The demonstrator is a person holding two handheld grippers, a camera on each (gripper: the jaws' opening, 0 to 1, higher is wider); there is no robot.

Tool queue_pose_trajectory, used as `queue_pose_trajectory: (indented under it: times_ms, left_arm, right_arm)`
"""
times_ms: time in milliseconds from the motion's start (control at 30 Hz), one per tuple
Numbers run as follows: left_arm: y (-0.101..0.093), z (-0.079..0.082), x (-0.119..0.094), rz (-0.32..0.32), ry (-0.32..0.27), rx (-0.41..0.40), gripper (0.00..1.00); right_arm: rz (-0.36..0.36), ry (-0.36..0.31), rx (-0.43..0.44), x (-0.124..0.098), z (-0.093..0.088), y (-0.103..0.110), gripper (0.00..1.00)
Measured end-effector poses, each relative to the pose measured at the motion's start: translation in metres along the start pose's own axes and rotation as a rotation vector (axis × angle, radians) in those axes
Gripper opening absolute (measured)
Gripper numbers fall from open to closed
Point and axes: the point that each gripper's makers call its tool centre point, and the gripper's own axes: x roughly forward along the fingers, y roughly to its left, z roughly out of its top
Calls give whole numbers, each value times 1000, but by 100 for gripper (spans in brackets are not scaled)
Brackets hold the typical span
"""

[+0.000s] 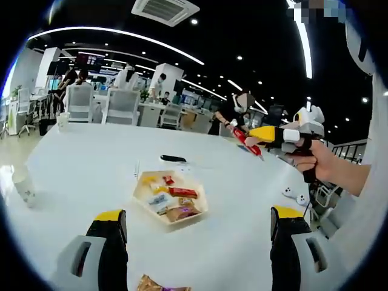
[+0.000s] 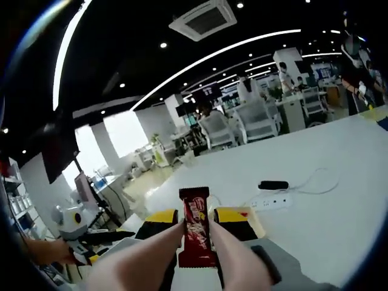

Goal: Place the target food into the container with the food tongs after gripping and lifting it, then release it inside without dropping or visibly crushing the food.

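Note:
A red wrapped chocolate bar (image 2: pixel 196 233) stands upright between the two pale pink arms of the food tongs (image 2: pixel 237 257), above the white table. My right gripper (image 2: pixel 197 217) is shut on the tongs, its yellow-tipped jaws pressing them from both sides. In the left gripper view that gripper (image 1: pixel 271 134) hangs at the right in a person's hand, with the red bar (image 1: pixel 250 142) pointing down and left. The tan hexagonal container (image 1: pixel 138 200) lies on the table below and to its left, holding several wrapped snacks. My left gripper (image 1: pixel 199 225) is open wide and holds nothing, nearer than the container.
A black adapter (image 2: pixel 273 185) and a white power strip (image 2: pixel 271 200) lie on the table (image 1: pixel 79 176). A paper cup (image 1: pixel 24 185) stands at the left edge. A loose snack packet (image 1: pixel 160 284) lies near my left jaws. Office chairs and people are beyond the table.

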Motion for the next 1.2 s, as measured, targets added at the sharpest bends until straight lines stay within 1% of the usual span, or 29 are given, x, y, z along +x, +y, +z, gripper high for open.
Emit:
queue_pose_trajectory:
  times_ms: [100, 133, 233, 333, 500, 600, 733, 933, 1033, 1133, 1200]
  left_arm:
    - [0, 2, 1, -3, -9, -6, 99]
    - [-1, 1, 2, -8, -8, -5, 99]
    - [-2, -2, 3, -14, 5, -1, 99]
    - [-2, -1, 1, -11, -1, 3, 99]
    - [3, -2, -4, -1, -5, 6, 99]
    - [5, -2, -7, 4, -14, 3, 99]
    - [6, -4, -10, 8, -11, 2, 99]
    - [6, -5, -11, 7, -14, -1, 99]
    - [5, -5, -10, 4, -17, 6, 99]
    - [5, -9, -9, 10, 1, 17, 99]
    - [4, -11, -10, 9, -1, 15, 99]
  right_arm:
    - [0, 2, -6, 1, 1, -1, 22]
    - [5, 15, 7, 2, -1, -1, 22]
    - [7, 26, -14, 1, -1, 0, 22]
    - [4, 19, -22, 1, 5, 1, 22]
    - [-2, -2, -49, 9, 19, 5, 22]
    - [4, -5, -73, 12, 23, 9, 22]
    - [11, -3, -121, 16, 28, 15, 22]
    - [12, -5, -157, 20, 36, 17, 22]
    - [12, -10, -166, 22, 42, 16, 22]
    - [24, -29, -151, 22, 51, 20, 22]
    - [23, -38, -156, 22, 56, 22, 22]
